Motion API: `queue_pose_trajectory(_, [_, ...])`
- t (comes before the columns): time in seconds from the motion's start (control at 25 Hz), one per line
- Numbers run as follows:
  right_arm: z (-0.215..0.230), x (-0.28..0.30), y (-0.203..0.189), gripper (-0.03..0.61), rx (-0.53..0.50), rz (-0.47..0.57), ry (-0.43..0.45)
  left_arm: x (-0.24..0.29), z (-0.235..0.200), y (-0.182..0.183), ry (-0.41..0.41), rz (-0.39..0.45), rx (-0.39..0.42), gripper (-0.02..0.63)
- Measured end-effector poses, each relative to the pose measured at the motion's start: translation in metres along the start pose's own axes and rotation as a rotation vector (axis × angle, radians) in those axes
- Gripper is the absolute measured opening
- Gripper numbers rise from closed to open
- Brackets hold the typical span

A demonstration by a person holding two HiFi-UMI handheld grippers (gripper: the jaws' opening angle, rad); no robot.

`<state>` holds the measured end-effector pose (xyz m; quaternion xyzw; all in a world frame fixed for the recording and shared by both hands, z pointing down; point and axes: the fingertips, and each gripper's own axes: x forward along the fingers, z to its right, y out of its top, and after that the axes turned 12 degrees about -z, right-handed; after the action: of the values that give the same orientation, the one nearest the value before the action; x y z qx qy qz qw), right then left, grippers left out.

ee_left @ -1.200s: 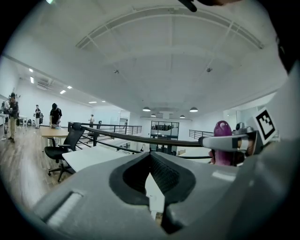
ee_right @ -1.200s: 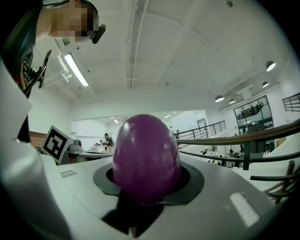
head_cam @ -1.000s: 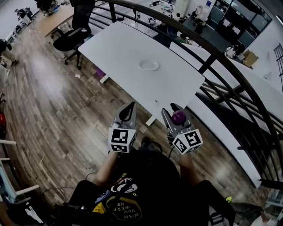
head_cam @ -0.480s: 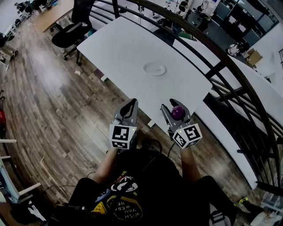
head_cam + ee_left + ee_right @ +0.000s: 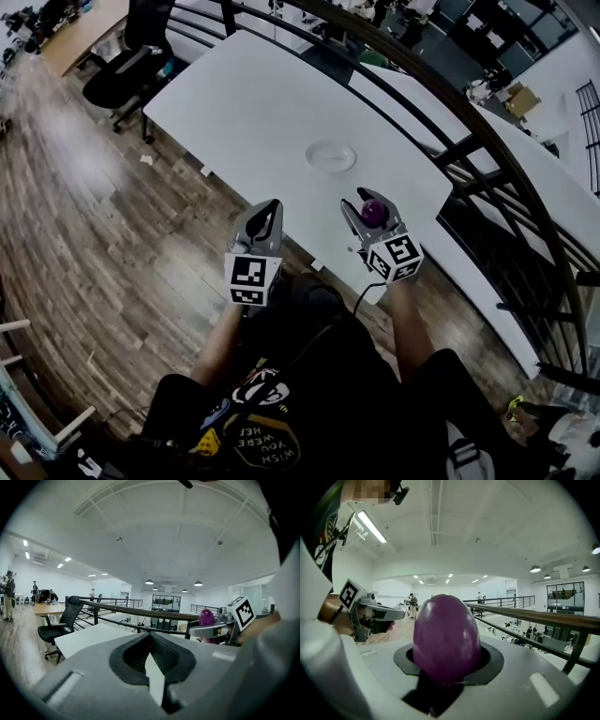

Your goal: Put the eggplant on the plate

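Observation:
A purple eggplant stands between the jaws of my right gripper, which is shut on it just above the white table's near edge. In the right gripper view the eggplant fills the middle, its rounded end pointing up out of the jaws. A small white plate lies on the table, a short way beyond both grippers. My left gripper hangs to the left of the right one, shut and holding nothing. In the left gripper view the eggplant shows at the right, and the plate is hidden.
A dark metal railing curves along the table's far side, with a lower floor beyond it. A black office chair stands at the table's left end. Wooden floor lies under and left of the grippers.
Both grippers have moved forward to the table's near edge, the eggplant still in the right one. The plate now lies closer to them.

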<state>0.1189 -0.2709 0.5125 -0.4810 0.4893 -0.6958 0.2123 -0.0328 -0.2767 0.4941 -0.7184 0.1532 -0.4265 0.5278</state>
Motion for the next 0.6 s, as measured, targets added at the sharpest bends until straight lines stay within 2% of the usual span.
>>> queue_pose_trajectory(0.28, [0.050, 0.069, -0.022, 0.179, -0.053, -0.156, 0.072, 0.052, -0.017, -0.008, -0.074, -0.003, -0.086, 0.006])
queue_pose_trajectory(0.44, [0.077, 0.131, -0.050, 0.179, -0.130, -0.274, 0.145, 0.097, -0.022, -0.022, -0.060, -0.051, -0.081, 0.005])
queue_pose_trajectory(0.6, [0.106, 0.192, -0.087, 0.179, -0.265, -0.431, 0.194, 0.127, -0.027, -0.036, -0.033, -0.099, -0.089, 0.005])
